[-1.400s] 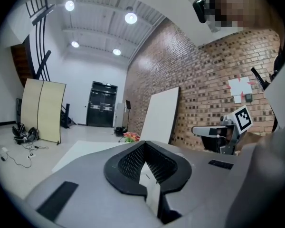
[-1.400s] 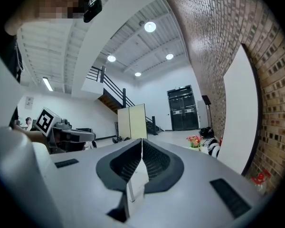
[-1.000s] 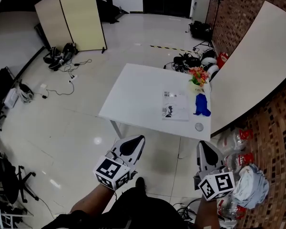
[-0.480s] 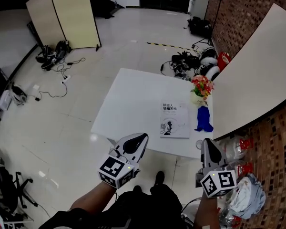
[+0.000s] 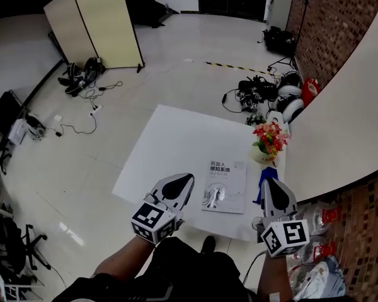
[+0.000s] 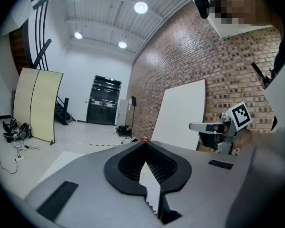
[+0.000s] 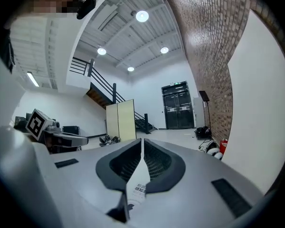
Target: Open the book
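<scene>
**Approach step.** The book (image 5: 225,186) lies shut by the table's (image 5: 170,140) near edge, toward the right corner. The left gripper (image 5: 185,180) and right gripper (image 5: 268,182) hover either side of it, jaws together and empty. The next move probably calls for a jaw tip under the cover's free edge. The head view alone places the book. The right gripper view alone shows its print past the jaws.
</scene>
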{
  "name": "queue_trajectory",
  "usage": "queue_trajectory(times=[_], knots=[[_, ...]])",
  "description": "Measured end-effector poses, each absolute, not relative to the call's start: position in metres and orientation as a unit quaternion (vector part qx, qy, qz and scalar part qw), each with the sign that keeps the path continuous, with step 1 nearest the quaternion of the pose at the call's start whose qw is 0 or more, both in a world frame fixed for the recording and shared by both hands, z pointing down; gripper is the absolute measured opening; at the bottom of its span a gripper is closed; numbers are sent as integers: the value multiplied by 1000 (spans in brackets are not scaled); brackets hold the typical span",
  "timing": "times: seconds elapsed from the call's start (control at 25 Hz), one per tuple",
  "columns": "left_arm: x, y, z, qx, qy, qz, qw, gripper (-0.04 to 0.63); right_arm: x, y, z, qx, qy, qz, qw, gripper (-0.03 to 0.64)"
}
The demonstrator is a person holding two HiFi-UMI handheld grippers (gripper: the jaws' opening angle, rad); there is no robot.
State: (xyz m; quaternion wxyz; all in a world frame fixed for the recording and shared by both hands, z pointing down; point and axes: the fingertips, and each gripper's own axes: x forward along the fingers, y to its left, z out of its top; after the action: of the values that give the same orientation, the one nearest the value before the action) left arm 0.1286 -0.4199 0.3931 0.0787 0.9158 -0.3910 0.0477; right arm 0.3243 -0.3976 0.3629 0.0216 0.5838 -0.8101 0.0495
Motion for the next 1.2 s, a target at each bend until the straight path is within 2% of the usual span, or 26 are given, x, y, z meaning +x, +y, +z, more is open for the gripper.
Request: queue_trajectory(times=[0.36,0.6,0.68,0.88,1.04,1.2], knots=[[140,-477,423,908,-395,66,122,-5,334,-452,400,584,-802,114,48,2],[142,-505,497,894,-398,128,163,-5,344,-473,511,593,-765,229,107,5],[138,-508,531,881,-409,149,188,-6,344,-471,558,584,-752,278,127,64],[142,-509,622,853,-390,220,269,-6,349,-470,651,575,-713,358,180,64],[144,-501,672,832,-382,263,304,-6,350,-465,699,554,-700,387,232,64],[150,-495,690,828,-373,277,314,-6,349,-464,718,543,-691,421,224,64]])
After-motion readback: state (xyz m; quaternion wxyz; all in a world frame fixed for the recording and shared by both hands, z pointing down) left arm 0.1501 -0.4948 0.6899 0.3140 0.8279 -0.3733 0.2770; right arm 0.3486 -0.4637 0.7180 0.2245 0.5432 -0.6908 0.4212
